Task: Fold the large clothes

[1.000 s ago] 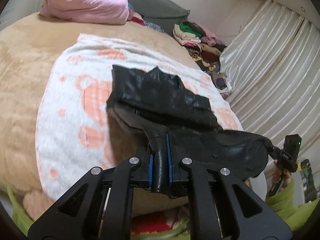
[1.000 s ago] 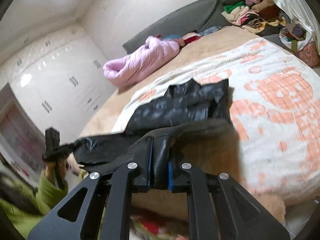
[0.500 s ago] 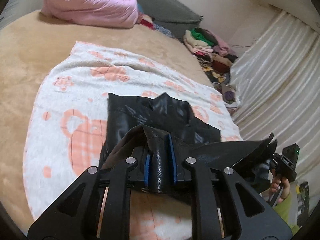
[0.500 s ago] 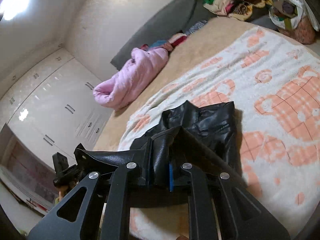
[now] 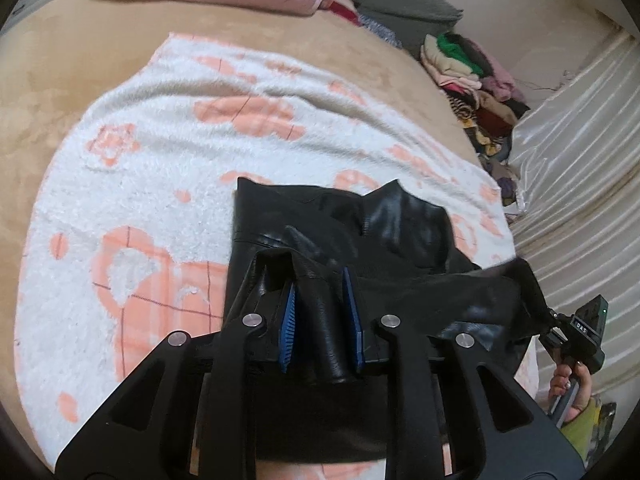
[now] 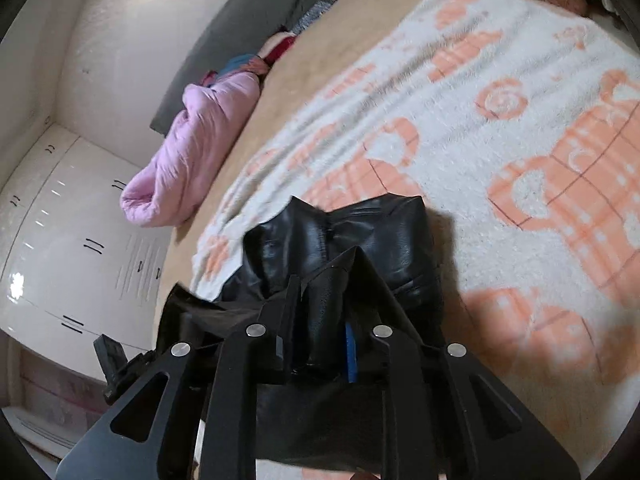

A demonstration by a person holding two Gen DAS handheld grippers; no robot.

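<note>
- A black leather-look garment (image 5: 344,232) lies bunched on a white blanket with peach cartoon prints (image 5: 160,128), spread over a tan bed cover (image 5: 60,64).
- The left gripper (image 5: 320,308) has a fold of the garment between its blue pads (image 5: 288,320); its jaws are opening and gaps show beside the fold.
- The right gripper (image 6: 316,320) has another fold of the garment (image 6: 360,236) between its fingers; its jaws are opening too.
- In the left view, a hand (image 5: 572,380) with a green sleeve holds the other gripper's handle, which bears a small label reading "DAS".
- A pink padded jacket (image 6: 192,152) lies near the grey headboard (image 6: 240,24).
- Mixed clothes are piled (image 5: 472,76) beside cream curtains (image 5: 580,128).
</note>
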